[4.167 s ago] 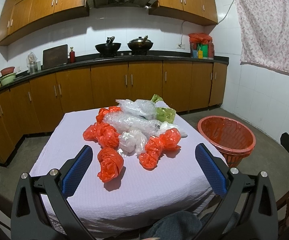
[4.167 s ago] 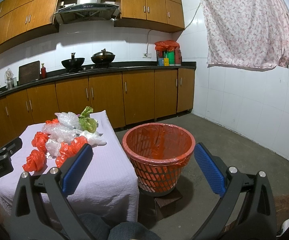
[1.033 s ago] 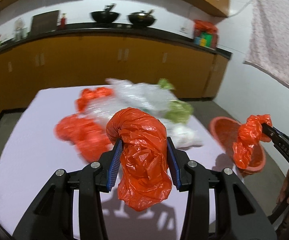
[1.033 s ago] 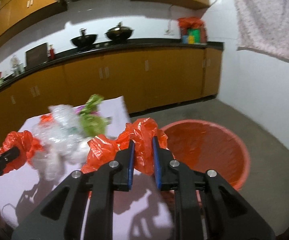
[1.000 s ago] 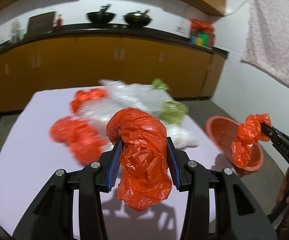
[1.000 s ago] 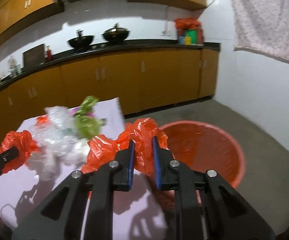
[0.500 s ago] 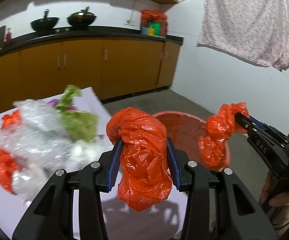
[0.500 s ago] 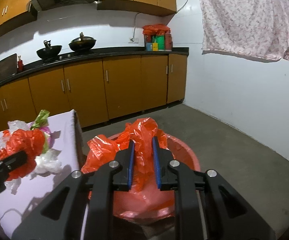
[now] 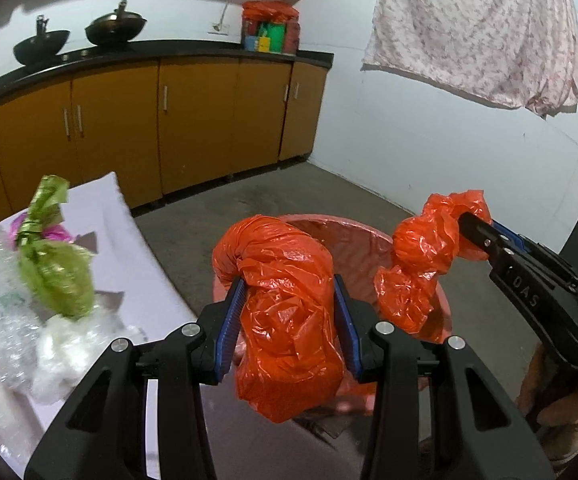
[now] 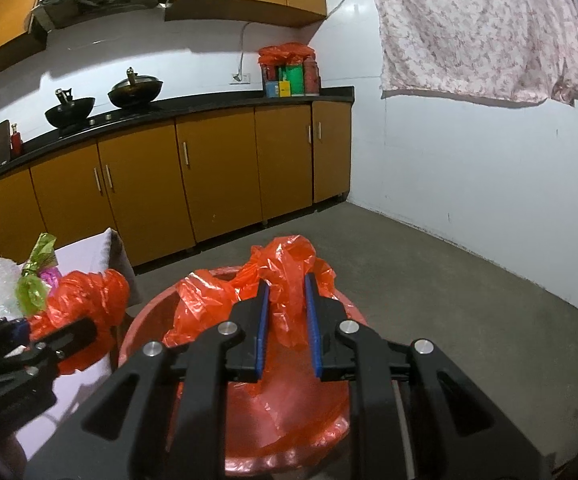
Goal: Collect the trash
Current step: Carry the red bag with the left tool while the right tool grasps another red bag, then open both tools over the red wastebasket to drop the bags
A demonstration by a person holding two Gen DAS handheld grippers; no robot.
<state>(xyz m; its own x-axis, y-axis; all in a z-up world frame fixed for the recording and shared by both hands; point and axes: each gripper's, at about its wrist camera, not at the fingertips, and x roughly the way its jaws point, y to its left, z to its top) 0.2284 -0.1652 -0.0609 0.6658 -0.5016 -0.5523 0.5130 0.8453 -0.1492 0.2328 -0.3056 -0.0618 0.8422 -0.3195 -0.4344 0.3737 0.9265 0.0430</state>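
Left gripper [image 9: 287, 320] is clamped on a red plastic bag [image 9: 289, 312]; right gripper [image 10: 287, 320] is clenched on another crumpled red bag [image 10: 285, 280]. Both are held over the red basket [image 10: 289, 440]. Drop step judged in hand; jaws to be released next.
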